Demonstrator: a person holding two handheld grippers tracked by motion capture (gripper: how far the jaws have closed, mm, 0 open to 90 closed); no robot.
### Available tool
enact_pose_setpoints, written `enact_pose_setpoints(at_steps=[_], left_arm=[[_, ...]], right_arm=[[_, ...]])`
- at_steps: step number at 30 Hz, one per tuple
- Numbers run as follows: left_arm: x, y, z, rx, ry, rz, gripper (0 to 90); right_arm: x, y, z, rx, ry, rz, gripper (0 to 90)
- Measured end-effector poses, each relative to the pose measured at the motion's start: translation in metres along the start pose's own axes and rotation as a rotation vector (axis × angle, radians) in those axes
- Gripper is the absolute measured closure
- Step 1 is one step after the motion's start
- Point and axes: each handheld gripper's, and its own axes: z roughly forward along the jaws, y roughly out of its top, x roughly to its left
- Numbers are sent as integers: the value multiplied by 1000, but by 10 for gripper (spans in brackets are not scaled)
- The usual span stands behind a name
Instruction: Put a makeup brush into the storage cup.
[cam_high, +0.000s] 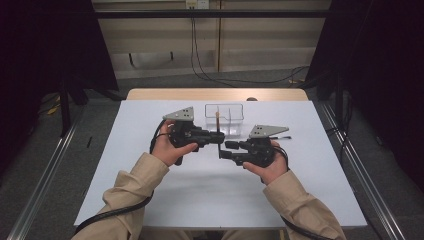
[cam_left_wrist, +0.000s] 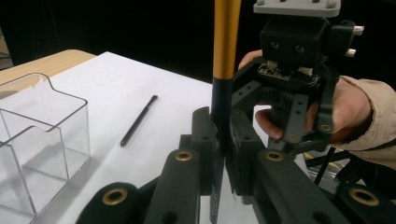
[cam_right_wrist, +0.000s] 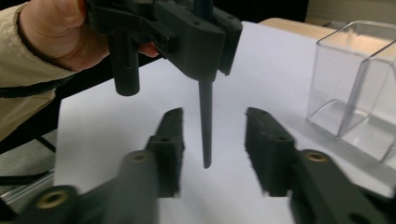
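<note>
One pen, gold upper barrel and dark lower barrel, stands upright over the middle of the desk, clamped at its dark part between the jaws of the left tongs, which are narrowed tight on it. The pen's lower tip hangs in the gap of the right tongs, whose jaws stand apart on either side of the tip without touching it; no earlier frame to compare. Both tongs meet nose to nose near the desk's centre, one in each hand. Count: a second, slim black pen lies flat on the white surface toward the desk's right side; one clear two-compartment container sits just behind the tongs toward the far edge.
</note>
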Motion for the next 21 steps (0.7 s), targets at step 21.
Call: enact_pose_setpoints(at_steps=[21], left_arm=[[1, -1, 0, 5, 19, 17, 831]], right_arm=[[-6, 10, -10, -74, -52, 1, 122]])
